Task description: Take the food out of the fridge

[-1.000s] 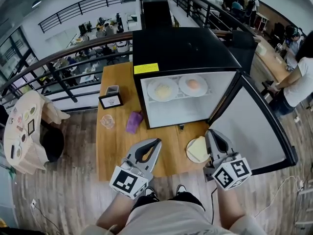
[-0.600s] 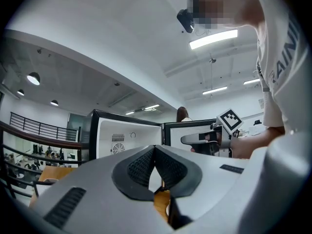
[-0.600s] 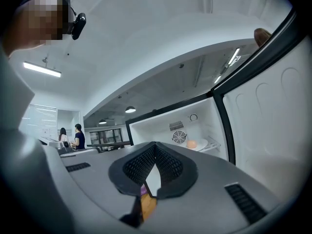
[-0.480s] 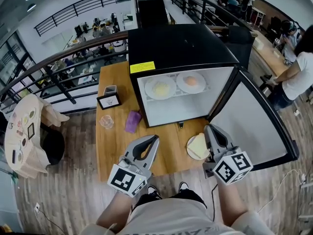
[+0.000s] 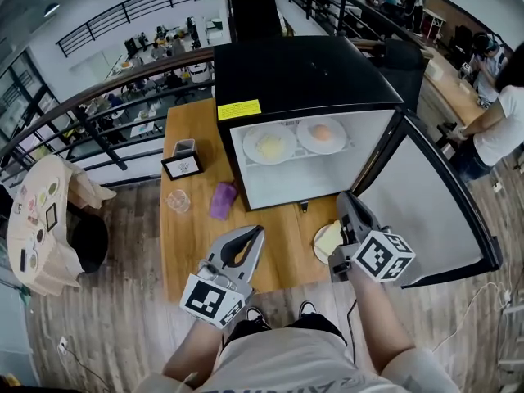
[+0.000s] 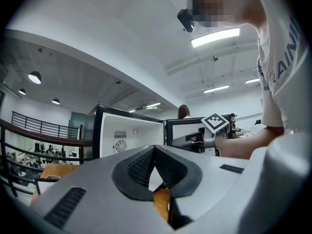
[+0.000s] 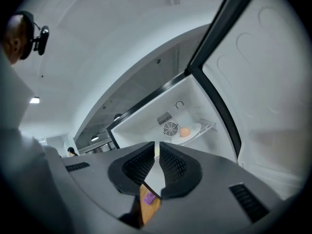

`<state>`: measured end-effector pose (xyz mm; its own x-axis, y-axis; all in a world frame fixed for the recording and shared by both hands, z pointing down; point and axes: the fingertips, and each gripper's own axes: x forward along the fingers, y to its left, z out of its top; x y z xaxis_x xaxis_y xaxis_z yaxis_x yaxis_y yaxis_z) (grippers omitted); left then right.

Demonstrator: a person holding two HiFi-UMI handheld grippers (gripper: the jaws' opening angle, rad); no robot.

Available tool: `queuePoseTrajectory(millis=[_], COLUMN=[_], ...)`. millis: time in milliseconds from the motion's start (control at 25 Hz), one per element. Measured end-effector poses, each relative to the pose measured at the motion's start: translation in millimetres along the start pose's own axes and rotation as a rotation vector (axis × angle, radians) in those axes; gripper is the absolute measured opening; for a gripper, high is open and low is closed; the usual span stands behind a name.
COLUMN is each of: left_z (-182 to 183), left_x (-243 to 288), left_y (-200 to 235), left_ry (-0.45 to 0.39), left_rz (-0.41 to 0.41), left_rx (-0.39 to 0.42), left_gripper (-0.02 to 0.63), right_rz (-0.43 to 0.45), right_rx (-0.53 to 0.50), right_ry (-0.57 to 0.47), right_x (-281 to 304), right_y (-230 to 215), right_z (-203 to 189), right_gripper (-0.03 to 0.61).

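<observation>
The black fridge (image 5: pixel 303 76) stands on the wooden table (image 5: pixel 192 244) with its door (image 5: pixel 426 211) swung open to the right. On its shelf sit a plate of yellow food (image 5: pixel 270 146) and a plate of orange food (image 5: pixel 323 134); the orange food (image 7: pixel 185 131) also shows in the right gripper view. A third plate with pale food (image 5: pixel 325 242) lies on the table before the fridge. My right gripper (image 5: pixel 344 198) (image 7: pixel 157 149) is shut and empty, over that plate's right side, pointing into the fridge. My left gripper (image 5: pixel 259 232) (image 6: pixel 154 149) is shut and empty near the table's front edge.
A purple object (image 5: pixel 223 201), a clear glass (image 5: pixel 178 202) and a small framed sign (image 5: pixel 185 168) sit on the table left of the fridge. A railing (image 5: pixel 98 97) runs behind. A person (image 5: pixel 499 129) stands at the far right, past the door.
My right gripper has moved toward the fridge and a little left, rolling as it went, and now covers more of the plate on the table. The left gripper has stayed put.
</observation>
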<state>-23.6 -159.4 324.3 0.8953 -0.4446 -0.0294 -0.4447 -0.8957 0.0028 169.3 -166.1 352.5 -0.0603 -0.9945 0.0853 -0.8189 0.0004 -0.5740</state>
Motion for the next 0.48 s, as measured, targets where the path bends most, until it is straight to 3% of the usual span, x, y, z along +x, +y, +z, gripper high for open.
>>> queuePoseTrajectory(millis=[80, 160, 480], left_z=[-6.0, -14.0, -37.8], left_x=[-1.9, -2.8, -3.7], left_y=[1.6, 2.7, 13.2], left_ry=[0.010, 0.022, 0.065], left_rz=[0.000, -0.001, 0.008], left_rx=[-0.008, -0.016, -0.045], left_gripper=[0.008, 0.008, 0.008], right_rz=[-0.015, -0.023, -0.115], right_rx=[0.088, 0.193, 0.594], right_ry=[0.002, -0.004, -0.098], right_x=[17.6, 35.6, 93.6], right_y=[-9.9, -20.8, -76.1], right_z=[-4.6, -6.1, -1.6], right_gripper=[0.031, 0.086, 0.087])
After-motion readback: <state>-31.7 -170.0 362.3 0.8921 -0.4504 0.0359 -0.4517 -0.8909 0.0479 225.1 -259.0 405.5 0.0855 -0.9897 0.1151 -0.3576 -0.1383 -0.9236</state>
